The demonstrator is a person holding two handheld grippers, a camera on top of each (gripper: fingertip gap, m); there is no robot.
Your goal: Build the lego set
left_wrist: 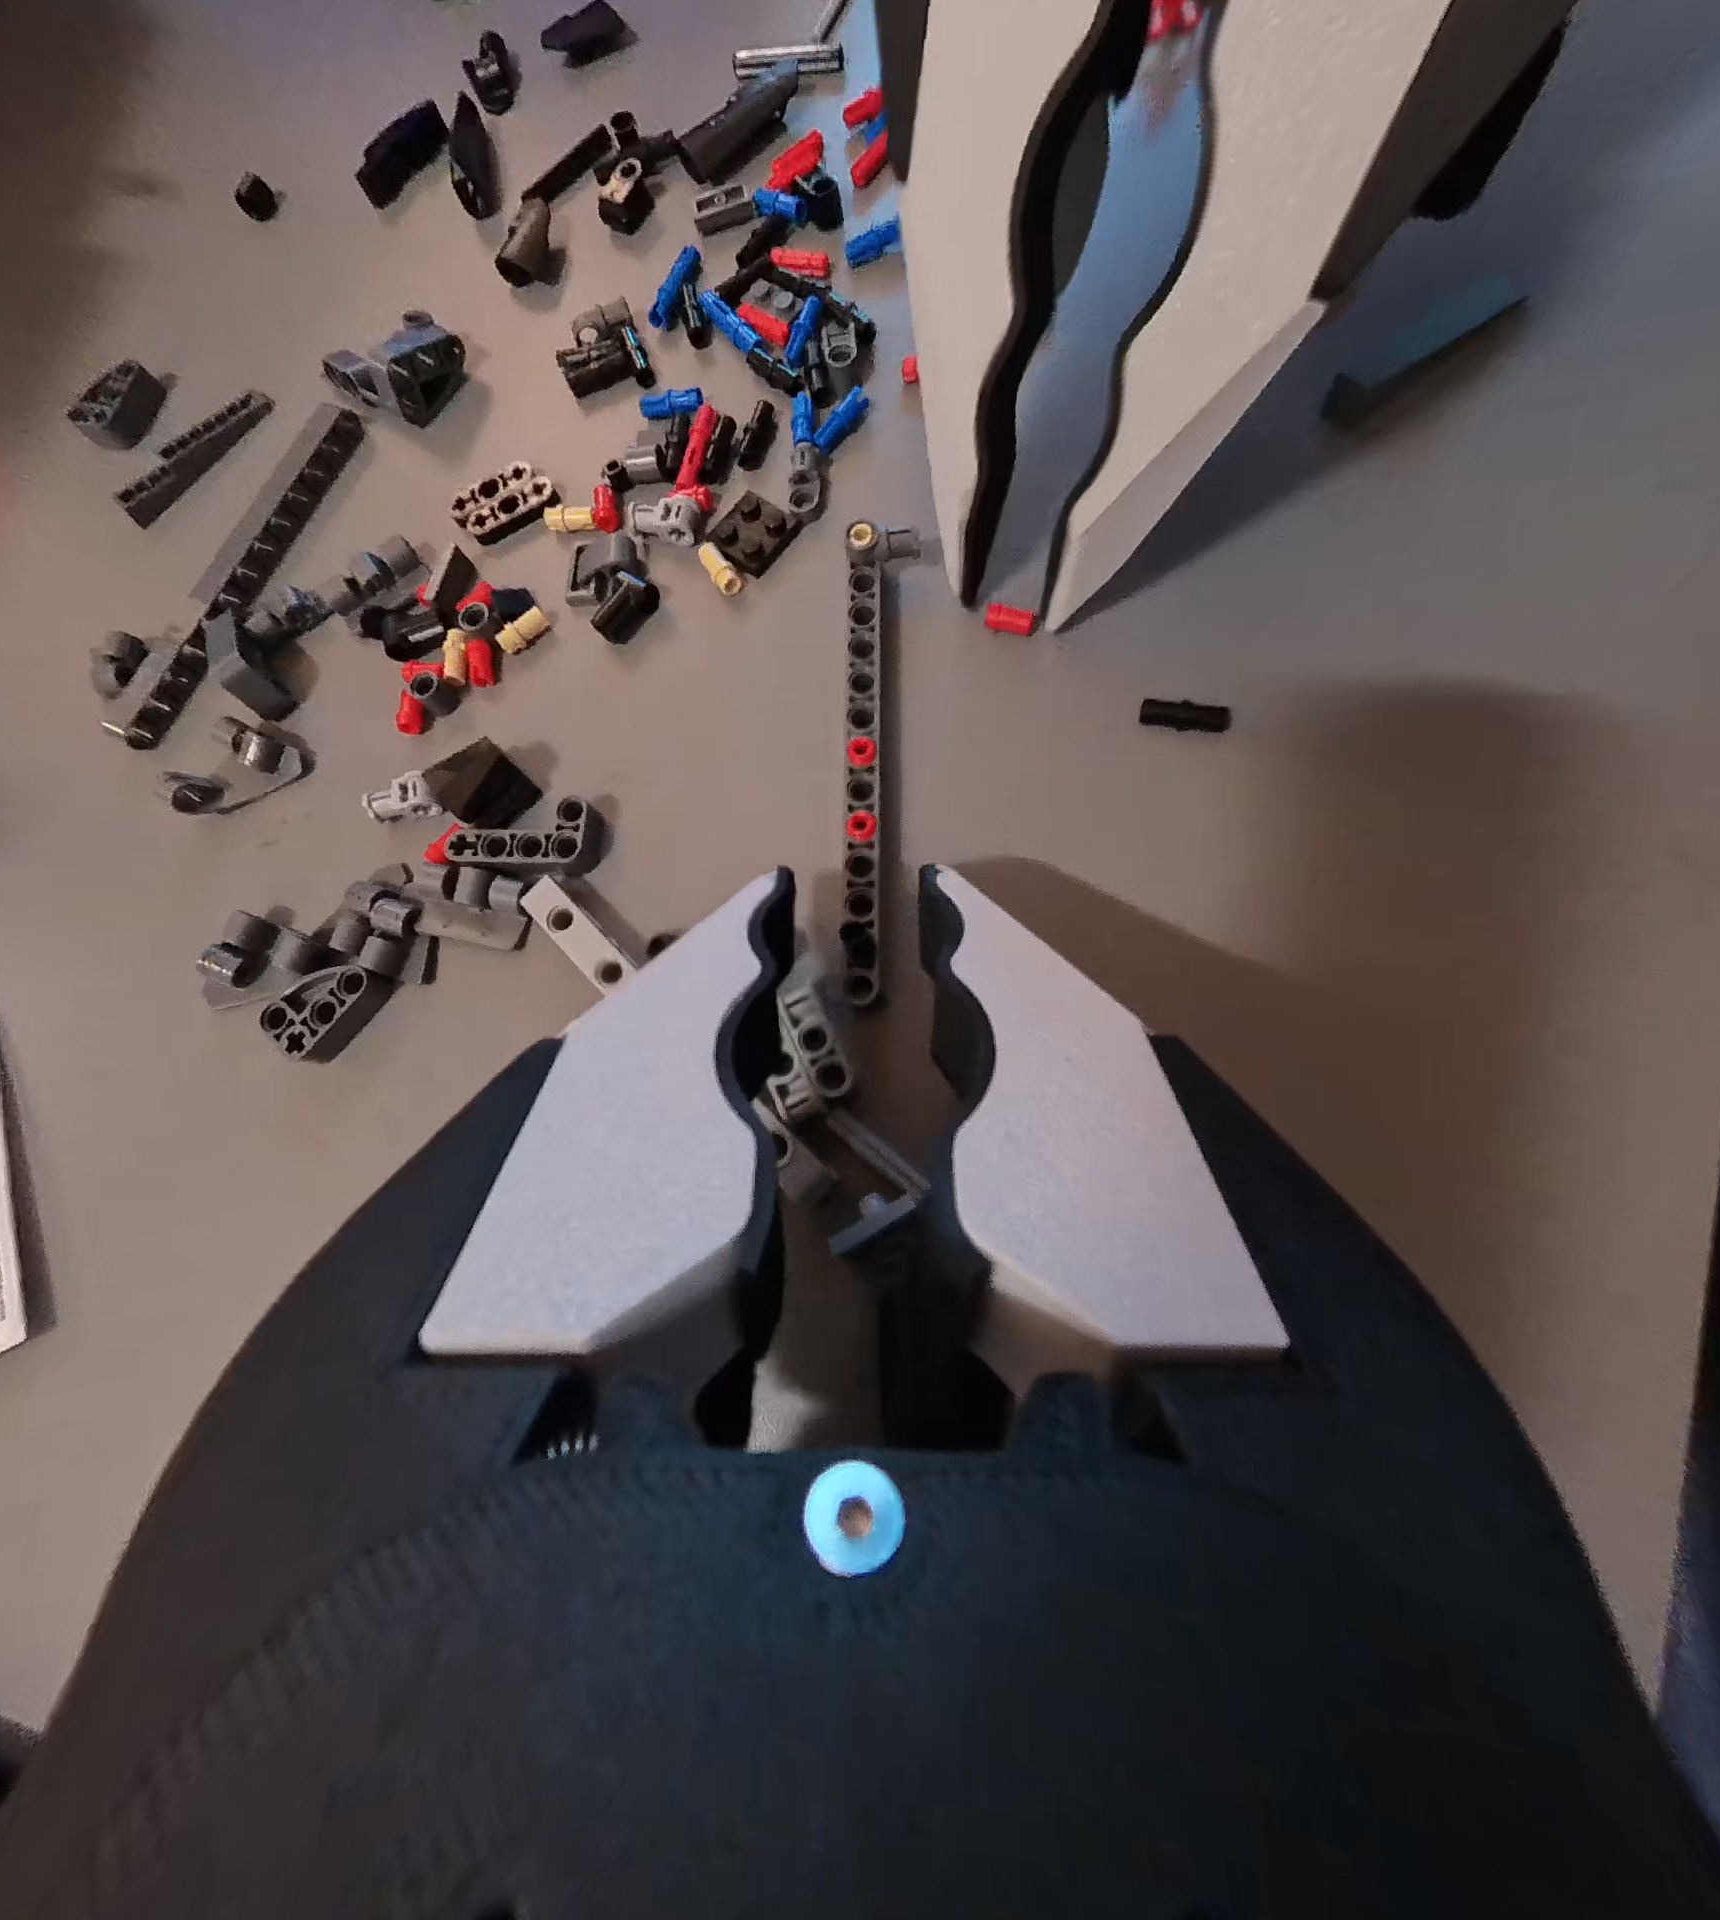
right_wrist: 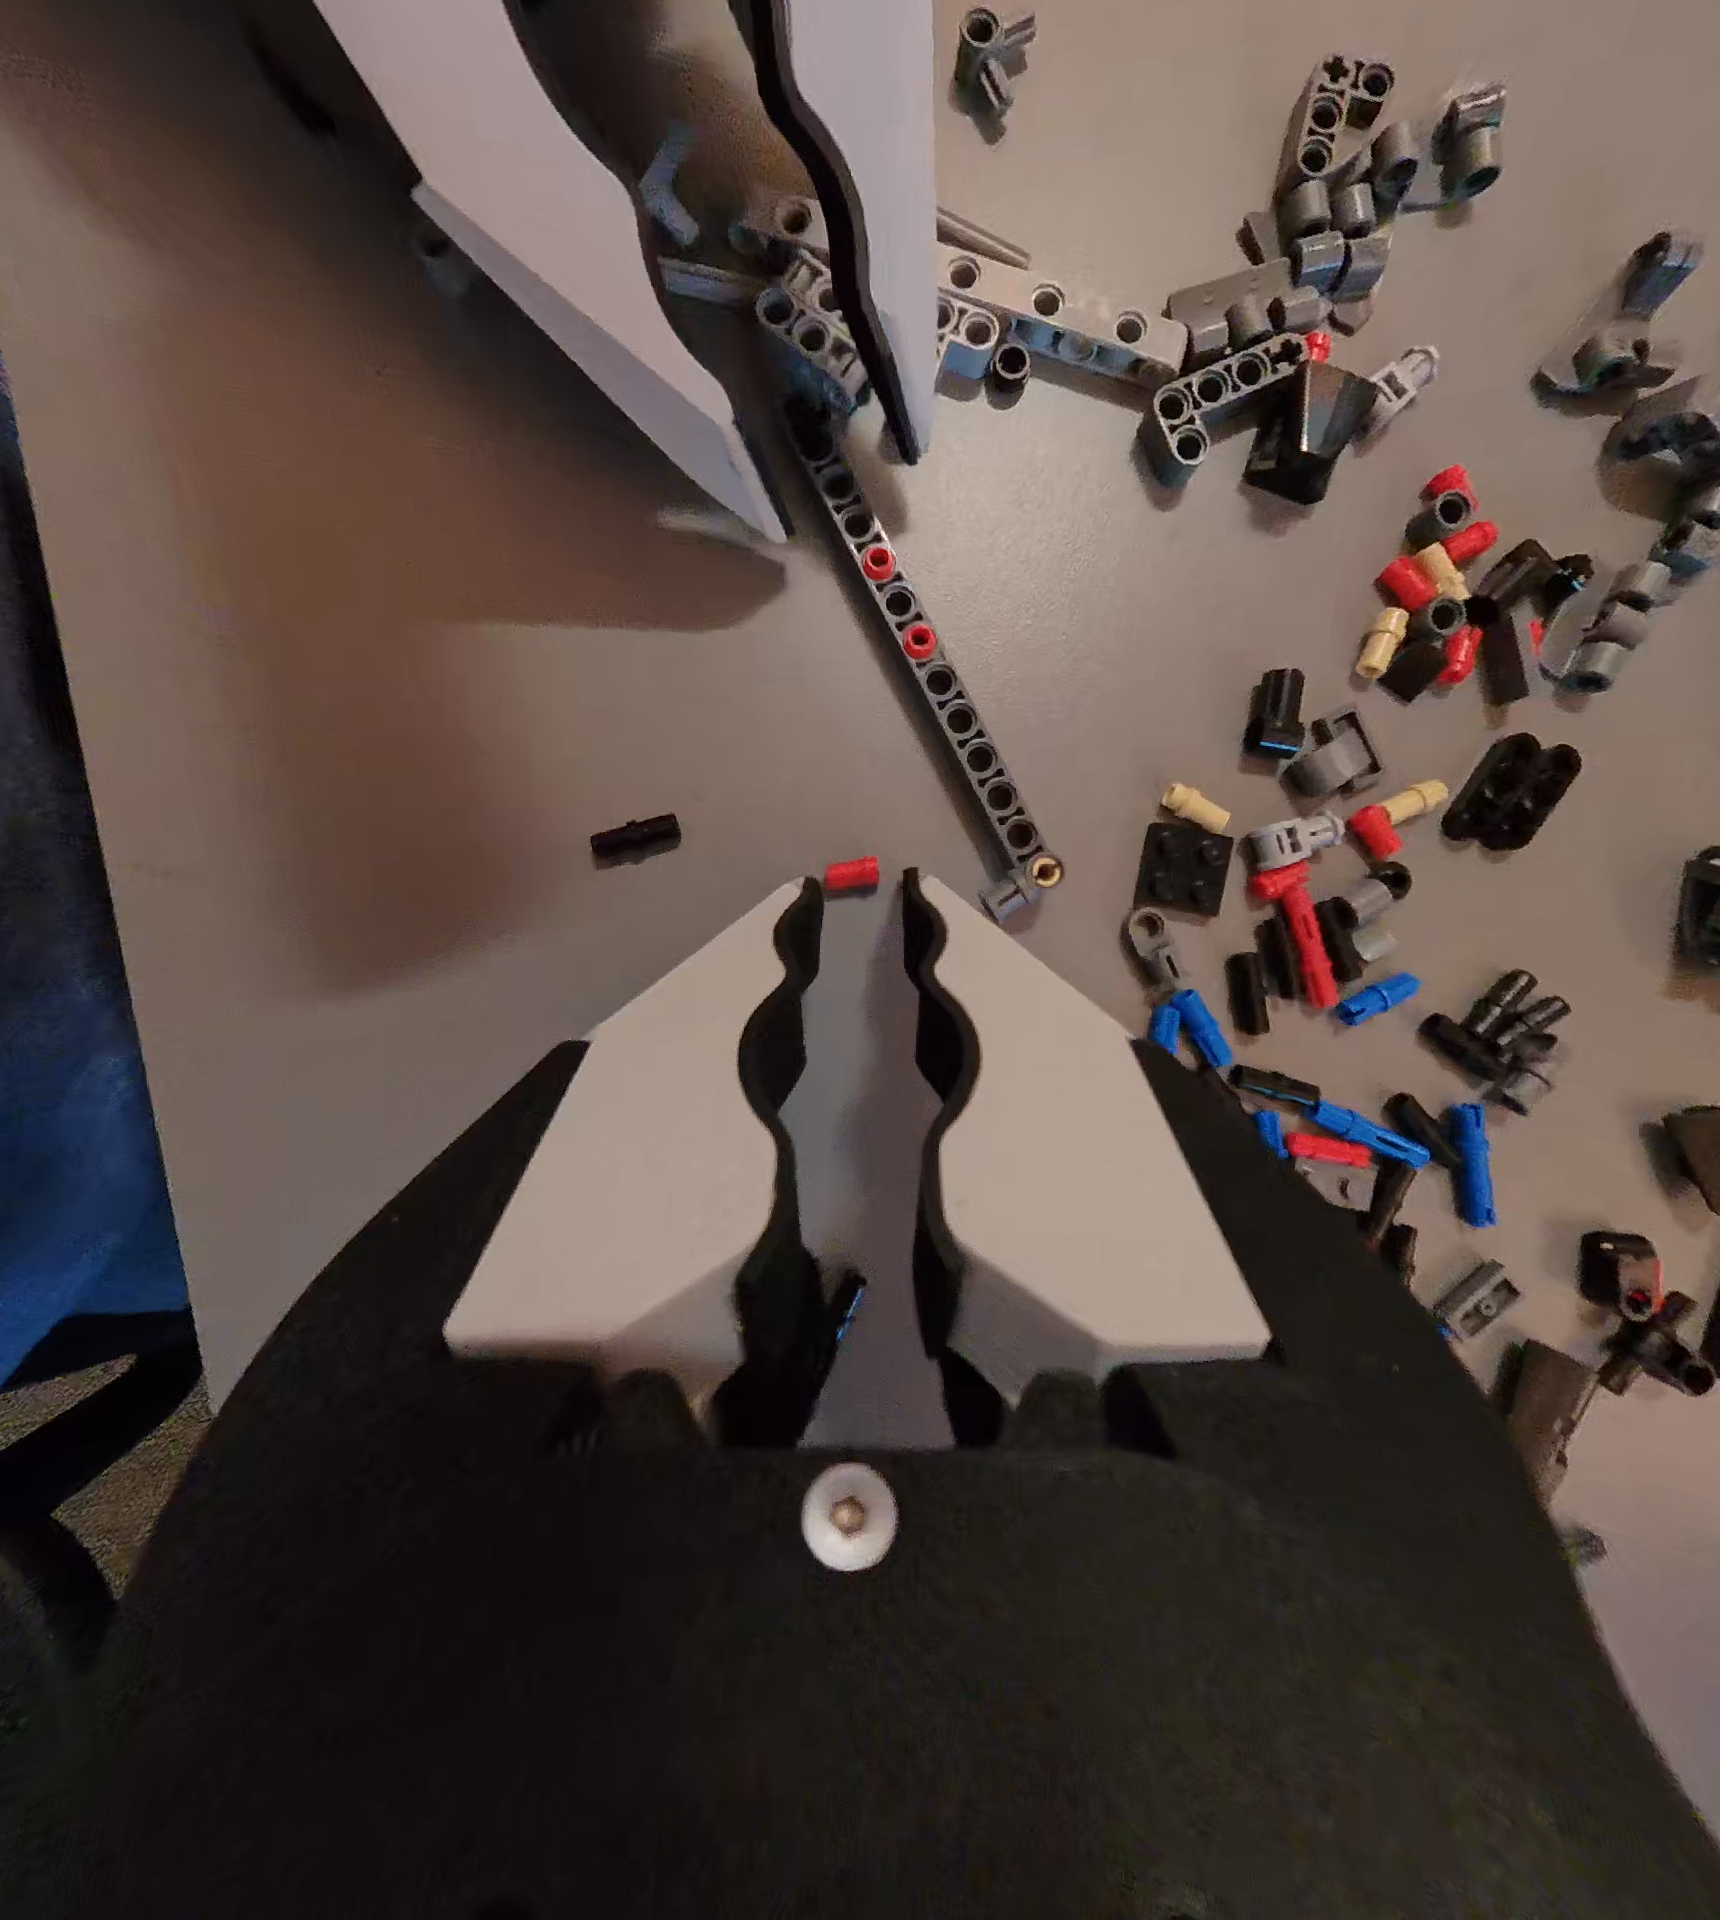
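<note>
The long grey beam (left_wrist: pixel 862 769) lies flat on the grey table (left_wrist: pixel 1355 935), in the middle of the left wrist view, with one end between the fingertips of the left tongs (left_wrist: pixel 856 883). These tongs stand partly apart. A grey cluster of joined pieces (left_wrist: pixel 820 1049) sits between them, but I cannot tell if they press on it or only stand around it.

In the right wrist view the right tongs (right_wrist: pixel 861 888) are narrow but not closed, and they hold nothing. A small red pin (right_wrist: pixel 851 873) lies on the table just in front of the tips. A short black pin (right_wrist: pixel 636 836) lies apart, to the left of centre.

The beam is hard plastic, thin and stiff, with a row of round holes; two holes carry red pins (left_wrist: pixel 861 790), and at the far end there are a tan pin and a small grey connector. I judge it light, so it will slide or turn on the smooth table if it is pushed at one end. It seems better to take it across its narrow sides, near the middle.

The red pin is a small smooth cylinder. It will probably roll, and it can jump out if squeezed at an angle, so the tips should close squarely on its round body.

The loose pile (left_wrist: pixel 731 343) in the upper half of the left wrist view holds blue, red, black and tan pins and grey angled parts, all glossy and hard.
</note>
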